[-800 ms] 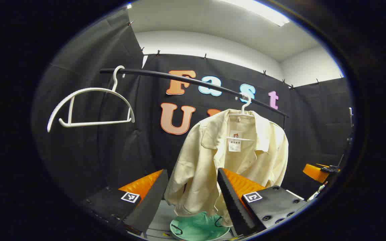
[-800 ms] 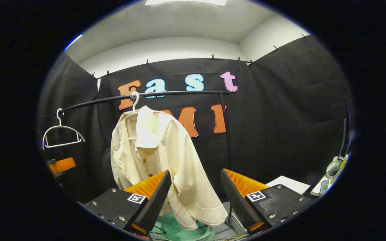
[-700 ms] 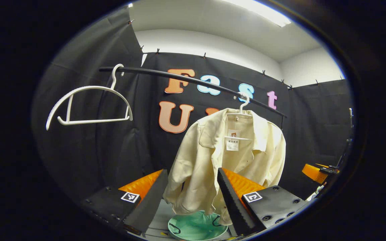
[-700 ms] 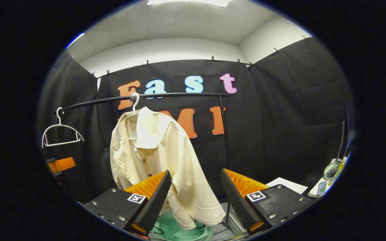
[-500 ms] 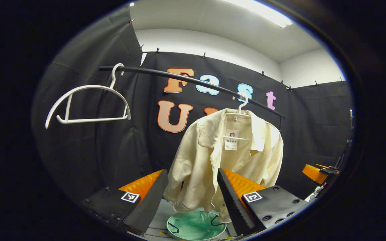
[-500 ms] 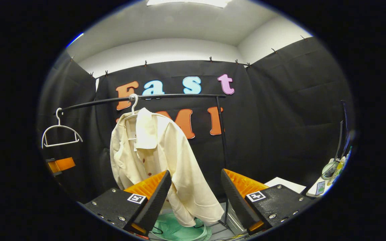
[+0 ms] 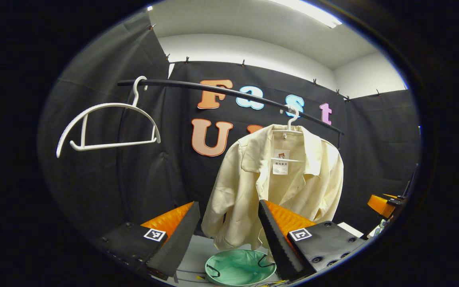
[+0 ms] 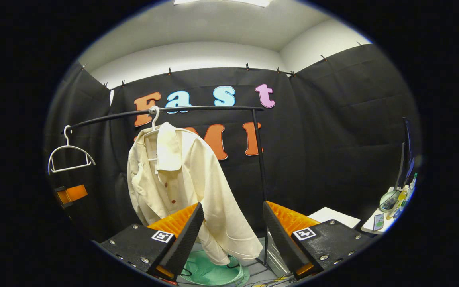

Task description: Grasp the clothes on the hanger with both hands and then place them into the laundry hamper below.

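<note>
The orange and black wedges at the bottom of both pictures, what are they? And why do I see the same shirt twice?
Those wedges are the fingers of two grabbing tools, one in each of a person's hands. A small camera rides on each tool and looks out along its fingers. The left gripper and the right gripper are both open and hold nothing. Each camera sees the same cream shirt from its own side, which is why it shows twice. The shirt hangs on a white hanger on a black rail. Beside it hangs an empty hanger. Under the shirt sits a green laundry hamper, where the shirt should go.
</note>
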`<state>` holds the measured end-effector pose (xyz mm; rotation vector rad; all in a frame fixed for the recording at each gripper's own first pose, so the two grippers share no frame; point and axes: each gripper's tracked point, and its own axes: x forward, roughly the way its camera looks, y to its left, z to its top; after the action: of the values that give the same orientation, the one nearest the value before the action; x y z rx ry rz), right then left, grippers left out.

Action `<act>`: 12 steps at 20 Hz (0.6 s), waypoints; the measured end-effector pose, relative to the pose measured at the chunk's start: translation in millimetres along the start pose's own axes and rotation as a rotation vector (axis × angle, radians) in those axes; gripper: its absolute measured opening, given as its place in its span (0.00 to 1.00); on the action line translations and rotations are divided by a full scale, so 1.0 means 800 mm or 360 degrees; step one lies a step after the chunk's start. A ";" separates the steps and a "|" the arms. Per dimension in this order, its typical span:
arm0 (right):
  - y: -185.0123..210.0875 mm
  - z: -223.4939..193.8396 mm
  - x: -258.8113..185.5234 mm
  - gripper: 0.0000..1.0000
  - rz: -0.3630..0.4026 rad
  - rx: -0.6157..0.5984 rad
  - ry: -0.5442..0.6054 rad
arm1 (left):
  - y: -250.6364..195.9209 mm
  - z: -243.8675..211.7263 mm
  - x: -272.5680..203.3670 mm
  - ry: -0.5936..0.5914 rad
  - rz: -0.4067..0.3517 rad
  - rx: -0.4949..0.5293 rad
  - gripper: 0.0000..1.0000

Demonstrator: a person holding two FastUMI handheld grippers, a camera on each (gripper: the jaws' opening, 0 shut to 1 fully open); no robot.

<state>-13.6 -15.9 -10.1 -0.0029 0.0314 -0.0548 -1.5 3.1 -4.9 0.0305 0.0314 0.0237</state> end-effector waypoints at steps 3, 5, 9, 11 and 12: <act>0.004 -0.002 0.004 0.93 0.0013 -0.0003 0.0007 | -0.001 -0.001 0.007 0.0012 -0.0003 -0.0022 0.96; 0.008 -0.004 0.007 0.93 0.0033 -0.0006 0.0013 | -0.003 -0.004 0.008 0.0023 -0.0005 -0.0036 0.96; 0.033 -0.008 0.016 0.92 0.0108 -0.0005 0.0031 | -0.003 -0.008 0.010 0.0041 -0.0001 -0.0025 0.96; 0.046 -0.009 0.023 0.92 0.0134 -0.0019 0.0032 | -0.002 -0.010 0.011 0.0048 0.0000 -0.0032 0.96; 0.054 -0.011 0.028 0.92 0.0153 -0.0026 0.0037 | -0.002 -0.011 0.011 0.0052 0.0001 -0.0036 0.96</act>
<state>10.6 25.9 -19.7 -0.0169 0.0553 0.0412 7.1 2.2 -13.8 0.0078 0.0635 0.0250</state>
